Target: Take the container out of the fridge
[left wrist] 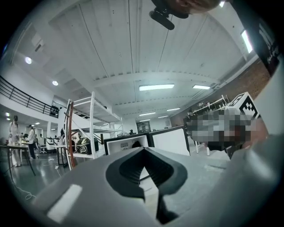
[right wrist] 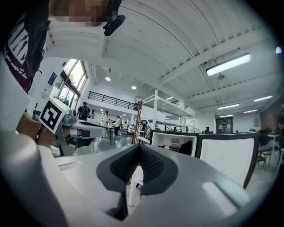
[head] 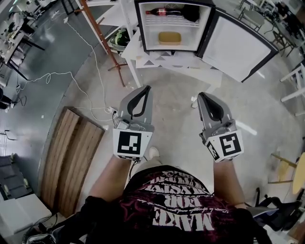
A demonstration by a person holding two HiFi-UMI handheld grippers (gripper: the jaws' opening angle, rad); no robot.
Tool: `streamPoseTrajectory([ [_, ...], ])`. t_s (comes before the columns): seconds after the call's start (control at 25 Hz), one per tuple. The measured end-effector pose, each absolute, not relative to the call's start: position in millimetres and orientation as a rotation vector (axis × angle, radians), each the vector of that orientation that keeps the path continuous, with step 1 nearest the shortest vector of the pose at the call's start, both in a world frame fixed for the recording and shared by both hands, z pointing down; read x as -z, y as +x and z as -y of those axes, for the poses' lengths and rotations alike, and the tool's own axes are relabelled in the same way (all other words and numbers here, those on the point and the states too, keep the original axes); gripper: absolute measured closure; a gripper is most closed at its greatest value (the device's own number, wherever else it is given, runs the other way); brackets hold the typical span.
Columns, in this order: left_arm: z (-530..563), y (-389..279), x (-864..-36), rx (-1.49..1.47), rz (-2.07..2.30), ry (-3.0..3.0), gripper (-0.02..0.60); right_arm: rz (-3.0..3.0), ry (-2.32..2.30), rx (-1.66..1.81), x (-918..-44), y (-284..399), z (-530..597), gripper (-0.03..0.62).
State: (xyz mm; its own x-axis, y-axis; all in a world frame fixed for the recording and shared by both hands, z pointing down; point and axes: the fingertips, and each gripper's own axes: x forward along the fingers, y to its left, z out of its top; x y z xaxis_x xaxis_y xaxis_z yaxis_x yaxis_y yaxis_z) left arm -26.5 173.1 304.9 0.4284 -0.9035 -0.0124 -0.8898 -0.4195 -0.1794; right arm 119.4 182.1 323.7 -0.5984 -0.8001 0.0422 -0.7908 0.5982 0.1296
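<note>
Head view, steeply down: saw the tan container [head: 169,37] lying on the floor of the fridge [head: 139,28], door [head: 237,47] wide open, bottle [head: 162,12] on the shelf above. Held left gripper [head: 147,89] and right gripper [head: 201,96] side by side, well short of the fridge. Found both pairs of jaws closed tip to tip, nothing between.

Wooden boards [head: 66,157] lie flat at left — a rust-red pole [head: 105,47] slants beyond.

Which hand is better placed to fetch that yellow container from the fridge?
Left, probably: the left gripper has a clear line to the container, while the open door flanks the right gripper. Both are shut.
</note>
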Motion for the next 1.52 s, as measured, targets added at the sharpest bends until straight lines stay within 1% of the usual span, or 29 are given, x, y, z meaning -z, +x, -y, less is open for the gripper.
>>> streamPoseTrajectory([
  [0.36,-136.8,-49.1,-305.1,0.091,-1.556,-2.559,0.58,2.692,1.418,0.126,-321.3,98.6,-147.7,0.566],
  [0.72,-118.3,-70.1,-314.5,0.088,-1.517,-2.609,0.58,2.669,1.451,0.096,-321.4,77.2,-136.1,0.566],
  [1.04,-103.1,-64.3,-326.2,0.102,-1.5,-2.627,0.58,2.644,1.473,0.062,-329.6,91.2,-119.1,0.566],
  [1.24,-82.8,-67.8,-336.7,0.122,-1.571,-2.633,0.581,2.666,1.434,0.048,-335.9,93.3,-99.6,0.566],
  [1.52,-67.2,-54.5,-327.3,0.092,-1.551,-2.614,0.58,2.695,1.428,0.03,-337.1,102.2,-77.5,0.566],
])
